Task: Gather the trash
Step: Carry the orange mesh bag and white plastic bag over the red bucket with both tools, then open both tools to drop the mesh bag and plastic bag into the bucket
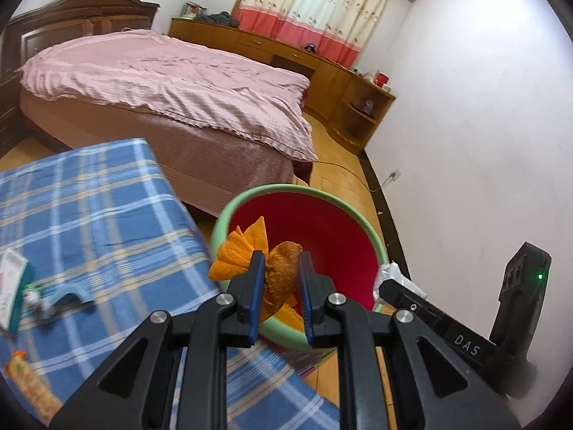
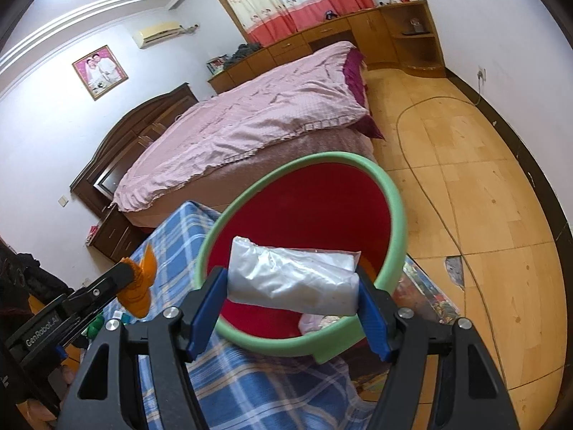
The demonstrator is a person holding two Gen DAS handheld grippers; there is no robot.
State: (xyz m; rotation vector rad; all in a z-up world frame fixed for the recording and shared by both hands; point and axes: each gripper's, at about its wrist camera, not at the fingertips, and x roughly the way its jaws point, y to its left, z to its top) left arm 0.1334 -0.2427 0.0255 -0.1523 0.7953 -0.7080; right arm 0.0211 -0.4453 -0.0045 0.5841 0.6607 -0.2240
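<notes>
My left gripper [image 1: 282, 256] is shut on a crumpled orange net wrapper [image 1: 247, 254] and holds it over the near rim of a red bin with a green rim [image 1: 229, 215]. The bin stands on the floor beside a table with a blue plaid cloth [image 1: 89, 193]. My right gripper [image 2: 292, 281] is shut on a white plastic pouch [image 2: 292, 279], held crosswise between the blue pads above the same bin [image 2: 397, 215]. Some pale trash [image 2: 315, 322] lies at the bin's bottom. In the right wrist view the left gripper [image 2: 127, 274] shows at the left with the orange wrapper [image 2: 141, 279].
Small items lie on the plaid cloth: a white and teal packet [image 1: 14, 283], a blue curved piece [image 1: 70, 294] and an orange packet [image 1: 28, 383]. A bed with a pink cover [image 1: 161, 82] stands behind. A cable [image 2: 429, 186] runs across the wooden floor.
</notes>
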